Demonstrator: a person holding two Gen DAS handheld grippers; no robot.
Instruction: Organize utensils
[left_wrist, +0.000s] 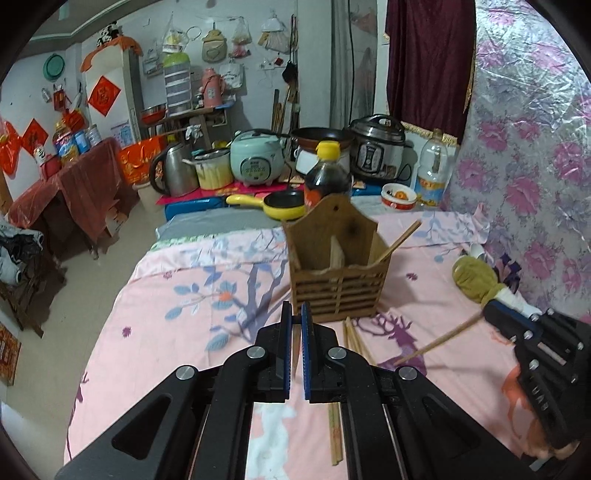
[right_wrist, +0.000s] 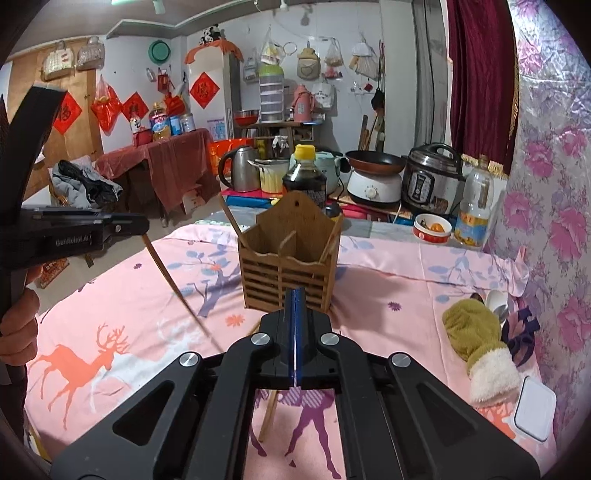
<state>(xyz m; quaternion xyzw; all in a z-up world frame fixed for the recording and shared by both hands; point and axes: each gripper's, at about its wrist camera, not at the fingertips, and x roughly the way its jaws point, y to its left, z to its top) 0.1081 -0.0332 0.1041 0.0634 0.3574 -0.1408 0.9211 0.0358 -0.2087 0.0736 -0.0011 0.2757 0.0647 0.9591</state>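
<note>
Each gripper pinches one chopstick: the left gripper (left_wrist: 295, 314) has its jaws pressed on a chopstick (right_wrist: 177, 284), the right gripper (right_wrist: 295, 306) on another (left_wrist: 439, 341). On the bed (left_wrist: 166, 314), the wooden holder (left_wrist: 338, 266) contains two chopsticks, and a few more loose chopsticks (left_wrist: 352, 338) lie just in front.
</note>
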